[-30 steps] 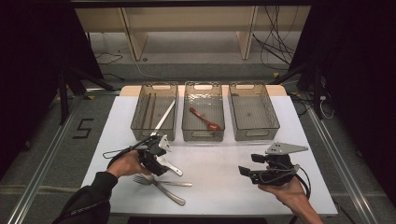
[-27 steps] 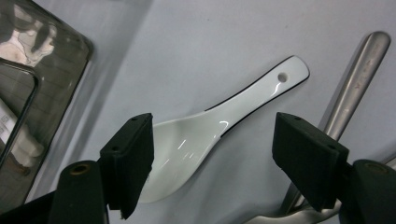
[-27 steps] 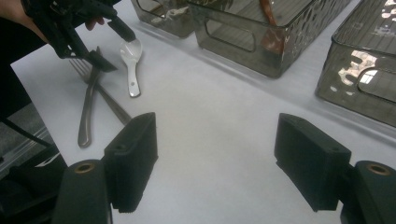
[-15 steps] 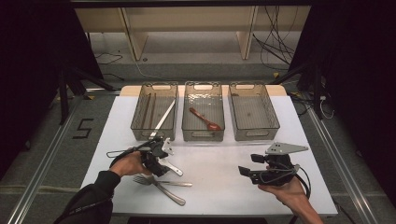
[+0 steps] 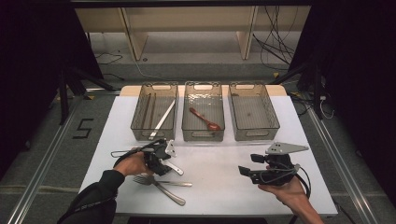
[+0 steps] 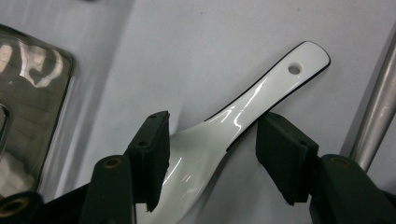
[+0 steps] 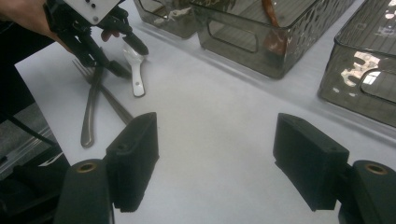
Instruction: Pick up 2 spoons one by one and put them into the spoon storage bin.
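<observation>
A white ceramic spoon (image 6: 243,116) with a hole in its handle lies on the white table (image 5: 219,186), left of centre (image 5: 174,167). My left gripper (image 5: 163,169) is lowered over it, and the bowl end sits between the jaws (image 6: 215,119). The jaws have just been closing. The left pad (image 6: 152,154) is at the spoon's edge, while a gap shows at the right pad (image 6: 282,158). My right gripper (image 5: 243,171) is held open above bare table at the right (image 7: 217,126), nothing between its pads. It looks toward the spoon (image 7: 135,70).
Two metal forks (image 5: 163,184) lie crossed just in front of the left gripper. Three smoky plastic bins stand at the back: the left one (image 5: 140,123) holds long utensils, the middle one (image 5: 186,122) a reddish-brown spoon (image 5: 205,119), and the right one (image 5: 275,119).
The left hand has edged a little down and right over the white spoon. The right hand and gripper have stayed where they were.
</observation>
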Tool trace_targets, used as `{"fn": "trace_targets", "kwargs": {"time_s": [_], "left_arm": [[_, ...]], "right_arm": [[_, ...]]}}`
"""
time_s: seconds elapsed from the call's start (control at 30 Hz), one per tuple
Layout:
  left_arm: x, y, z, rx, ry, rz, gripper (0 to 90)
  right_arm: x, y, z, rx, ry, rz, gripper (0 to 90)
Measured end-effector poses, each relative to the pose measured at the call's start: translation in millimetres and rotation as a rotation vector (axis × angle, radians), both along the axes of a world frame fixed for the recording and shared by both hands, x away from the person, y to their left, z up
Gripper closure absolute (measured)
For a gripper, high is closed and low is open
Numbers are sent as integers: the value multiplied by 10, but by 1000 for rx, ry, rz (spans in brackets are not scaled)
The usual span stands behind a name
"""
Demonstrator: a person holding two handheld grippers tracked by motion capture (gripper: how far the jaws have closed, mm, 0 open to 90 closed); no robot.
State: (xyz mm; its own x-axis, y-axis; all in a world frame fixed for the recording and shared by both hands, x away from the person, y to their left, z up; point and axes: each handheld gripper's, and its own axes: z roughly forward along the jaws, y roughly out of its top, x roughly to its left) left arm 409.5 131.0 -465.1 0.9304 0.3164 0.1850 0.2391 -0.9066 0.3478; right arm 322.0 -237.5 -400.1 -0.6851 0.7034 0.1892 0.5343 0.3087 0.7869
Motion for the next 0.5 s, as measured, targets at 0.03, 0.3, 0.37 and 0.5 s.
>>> {"fn": "trace_targets", "kwargs": {"time_s": [0.03,0.3,0.37,0.5], "left_arm": [[6,-1,1,0,5,-3,452],[43,-24,11,2,5,12,584],[54,-38,18,19,-8,8,624],[81,-63,30,23,-23,32,717]], "right_arm": [[-2,1,1,-1,1,1,319],[4,-2,0,7,5,1,322],[4,-3,-1,7,6,0,322],[6,-7,2,9,5,1,323]]}}
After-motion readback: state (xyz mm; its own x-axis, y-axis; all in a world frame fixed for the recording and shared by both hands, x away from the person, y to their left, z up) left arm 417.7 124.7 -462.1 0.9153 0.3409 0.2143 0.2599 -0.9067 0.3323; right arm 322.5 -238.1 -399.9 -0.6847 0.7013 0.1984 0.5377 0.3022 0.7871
